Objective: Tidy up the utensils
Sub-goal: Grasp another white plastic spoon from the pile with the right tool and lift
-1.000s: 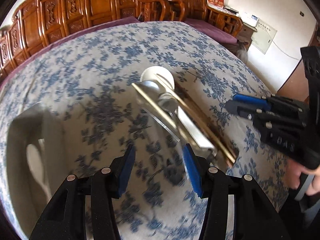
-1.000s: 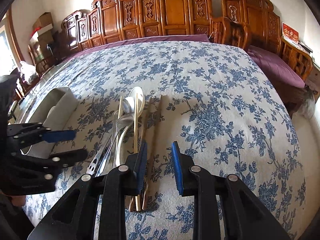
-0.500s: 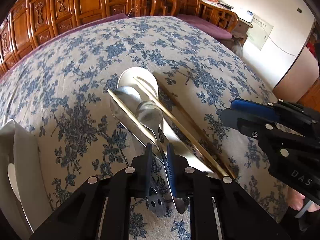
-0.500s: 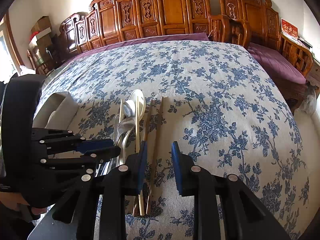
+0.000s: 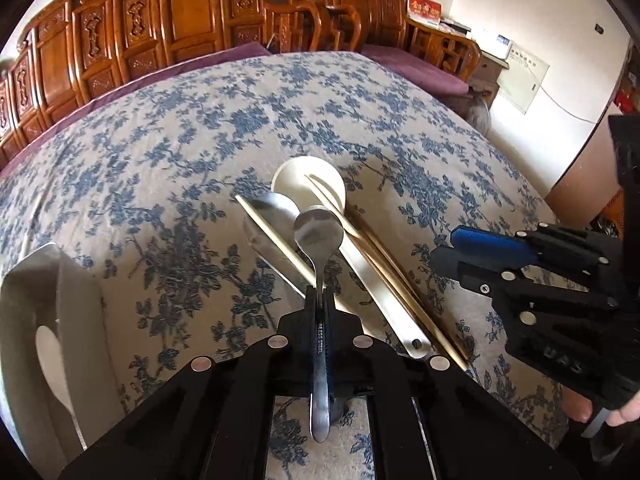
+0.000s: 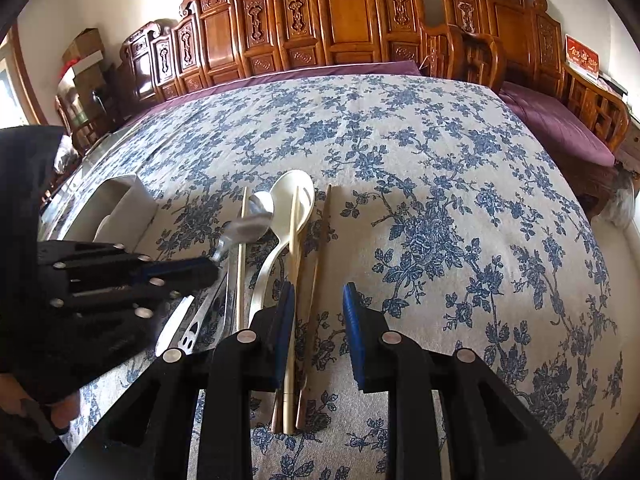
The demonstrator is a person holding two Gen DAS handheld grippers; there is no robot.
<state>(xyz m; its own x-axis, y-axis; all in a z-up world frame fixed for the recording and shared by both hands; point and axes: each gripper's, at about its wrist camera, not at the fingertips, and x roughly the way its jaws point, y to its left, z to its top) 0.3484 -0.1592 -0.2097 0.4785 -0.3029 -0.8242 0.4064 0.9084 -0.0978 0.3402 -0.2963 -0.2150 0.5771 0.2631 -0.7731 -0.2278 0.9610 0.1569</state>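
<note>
L gripper (image 5: 319,300) clamps steel spoon (image 5: 319,236) over utensil pile w/ chopsticks (image 6: 294,264); R gripper (image 6: 318,308) open, empty.

A blue-and-white floral cloth (image 6: 420,152) covers the table. Beyond its far edge stands a row of carved wooden chair backs (image 6: 344,20) with purple cushions (image 6: 560,128), against a white wall (image 5: 560,12). Cardboard boxes (image 6: 82,54) sit left of the chairs.

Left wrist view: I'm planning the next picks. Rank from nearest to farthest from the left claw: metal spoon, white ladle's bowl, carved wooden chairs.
1. metal spoon, clamped in the left claw.
2. white ladle's bowl, ahead, mid-table.
3. carved wooden chairs, beyond the table's far edge.
</note>
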